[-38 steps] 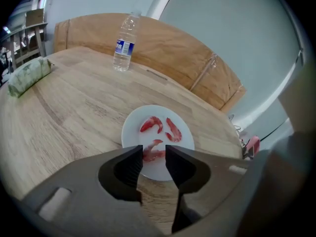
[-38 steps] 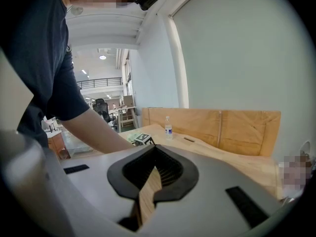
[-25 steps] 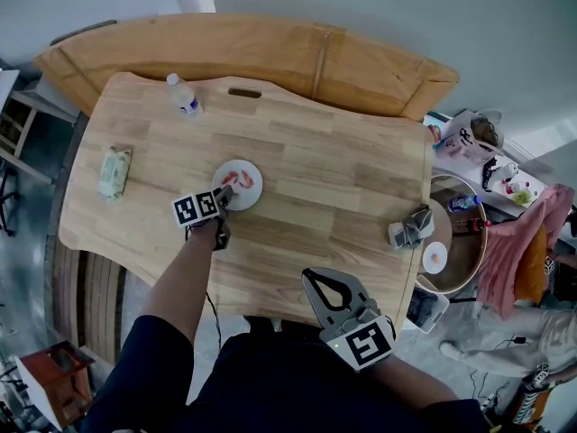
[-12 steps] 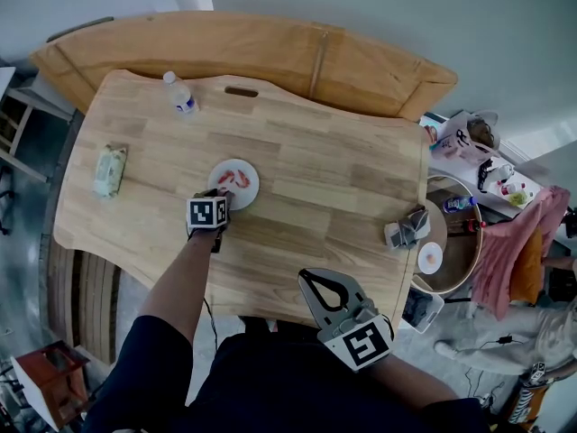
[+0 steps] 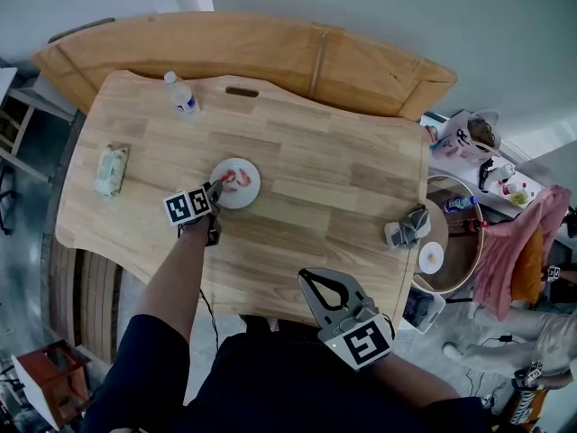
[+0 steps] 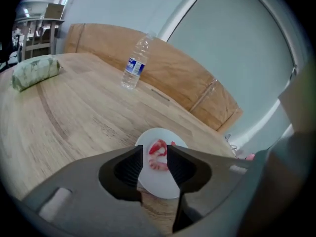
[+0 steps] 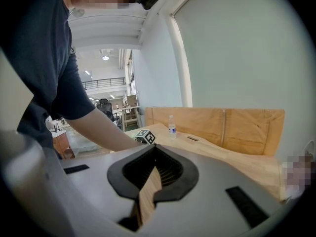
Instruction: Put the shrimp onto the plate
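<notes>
Hanging closest to the body, the right claw (image 5: 309,278) is over the near edge of the table (image 5: 343,179). Its jaws meet at the tips and hold nothing; through the loop behind the tips its own view shows only a strip of bare wood.

Further out and to its left, the left claw (image 5: 215,193) reaches in at the end of an outstretched arm, with its marker cube (image 5: 190,207) facing up. Its jaws stand apart with nothing gripped between them. They are low over the near rim of the plate (image 5: 246,193), which sits just ahead of the tips. In the left gripper view the gap between the jaws of this claw (image 6: 158,163) frames the shrimp (image 6: 157,149). It lies curled on the white plate (image 6: 163,187), beyond the tips and clear of both jaws. A second red piece shows just right of it, partly behind the right jaw. From the head view the shrimp (image 5: 236,179) lies on the plate, near its middle.

Past the plate — ahead and left of the left claw — a bottle (image 5: 183,96) stands upright near the table's far edge. A green packet (image 5: 112,170) lies well off to that claw's left, near the table's side edge. Beyond the table stands a long wooden bench (image 5: 270,52).
</notes>
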